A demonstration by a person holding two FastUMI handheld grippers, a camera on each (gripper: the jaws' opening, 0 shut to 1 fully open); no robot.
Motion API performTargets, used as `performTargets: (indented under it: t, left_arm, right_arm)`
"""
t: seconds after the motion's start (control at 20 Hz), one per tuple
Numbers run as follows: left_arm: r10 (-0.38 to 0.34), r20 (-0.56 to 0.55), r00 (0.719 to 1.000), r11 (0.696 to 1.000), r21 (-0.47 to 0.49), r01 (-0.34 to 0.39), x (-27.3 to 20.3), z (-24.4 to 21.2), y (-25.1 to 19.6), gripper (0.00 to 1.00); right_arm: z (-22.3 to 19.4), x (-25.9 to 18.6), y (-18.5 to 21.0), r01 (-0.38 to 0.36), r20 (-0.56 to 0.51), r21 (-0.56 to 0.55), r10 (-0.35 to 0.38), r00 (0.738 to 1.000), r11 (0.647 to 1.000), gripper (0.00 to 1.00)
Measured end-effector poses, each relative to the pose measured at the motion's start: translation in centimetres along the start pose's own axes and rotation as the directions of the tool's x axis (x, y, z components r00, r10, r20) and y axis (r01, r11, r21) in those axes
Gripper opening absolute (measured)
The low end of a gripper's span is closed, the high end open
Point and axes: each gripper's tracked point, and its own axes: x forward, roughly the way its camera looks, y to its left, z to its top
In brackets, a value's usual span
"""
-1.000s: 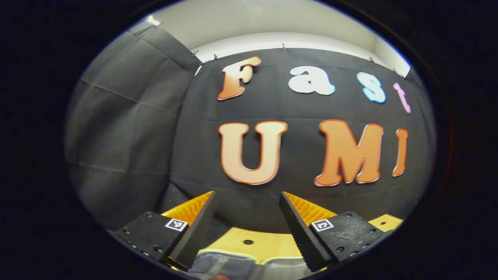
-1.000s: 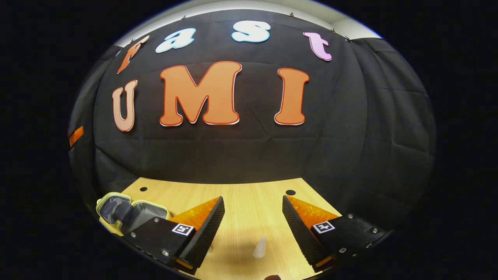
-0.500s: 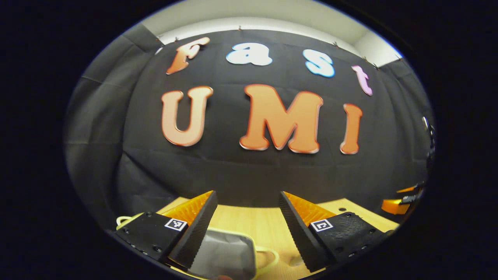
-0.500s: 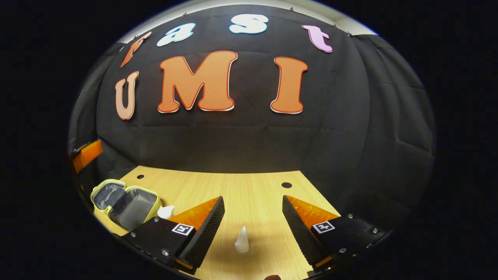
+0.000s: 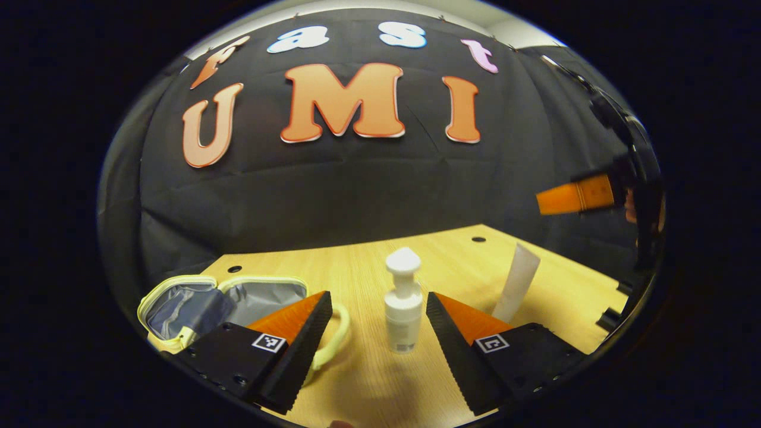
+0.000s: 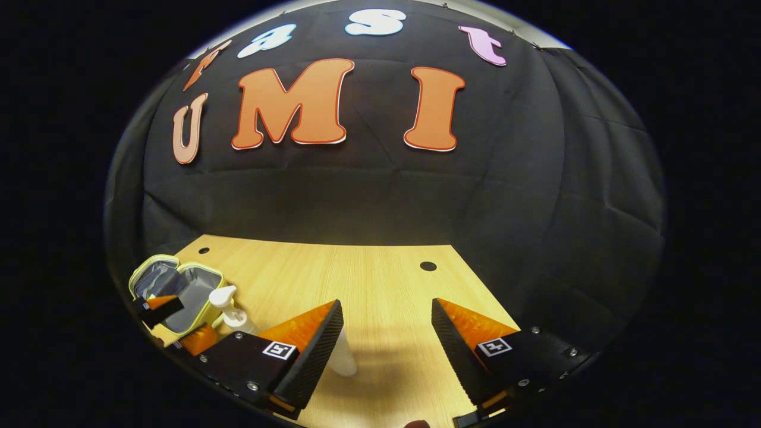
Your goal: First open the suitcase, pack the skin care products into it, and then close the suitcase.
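In the left gripper view, the suitcase (image 5: 220,300) is seen lying open at the left of the table (image 5: 368,267), its grey lining exposed; its near edge is hidden behind the left finger, and its pale loop handle curls out beside that finger. The left gripper (image 5: 377,345) is held above the table with its fingers spread wide and nothing between them. The pump bottle (image 5: 403,303) is seen upright in the gap between the fingers, farther off on the table. A white tube (image 5: 516,282) is seen standing tilted to the right, its base cut off by the right finger. At the far right edge the right gripper (image 5: 574,198) is seen blurred, and the hand on it is hard to make out.

In the right gripper view, the suitcase (image 6: 178,285) is seen at the far left, partly covered by the left gripper (image 6: 172,321), with the bottle (image 6: 229,306) just beside it. The right gripper (image 6: 386,348) is held with fingers spread apart, gripping nothing. The tube (image 6: 343,359) is largely hidden behind its left finger.
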Motion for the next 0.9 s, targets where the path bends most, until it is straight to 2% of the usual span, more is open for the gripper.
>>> performTargets:
  t: [0.1,0.25,0.5,0.8,0.85,0.9]
  left_arm:
    - [0.019,-0.037,0.999,1.000,0.022,-0.018,1.2,-2.2,-0.7,1.00]
    - [0.034,-0.068,0.997,0.999,-0.009,-0.035,3.3,-4.0,-1.1,0.99]
    - [0.048,-0.098,0.994,0.999,0.014,-0.047,7.3,-5.3,-1.2,0.99]
    - [0.071,-0.140,0.988,0.998,0.011,-0.070,8.9,-6.6,-1.0,1.00]
    - [0.044,-0.142,0.989,0.999,-0.002,-0.045,8.8,-6.5,-1.5,1.00]
    - [0.043,-0.143,0.989,0.999,-0.009,-0.045,9.4,-6.6,-1.8,0.87]
  right_arm:
    - [-0.7,0.3,-0.7,0.005,-0.014,-0.018,-0.005,1.000,1.000,0.95]
    - [-1.4,0.3,-1.7,0.009,-0.031,-0.034,-0.010,0.999,0.999,0.95]
    - [-3.2,0.0,-3.3,0.024,-0.074,-0.028,-0.026,0.997,0.999,0.95]
    - [-4.8,-0.7,-3.5,0.030,-0.105,-0.002,-0.030,0.994,1.000,0.96]
    - [-5.2,-0.7,-3.3,0.026,-0.114,-0.001,-0.026,0.993,1.000,0.95]
    - [-5.7,-0.8,-3.1,0.020,-0.126,-0.004,-0.020,0.992,1.000,0.95]
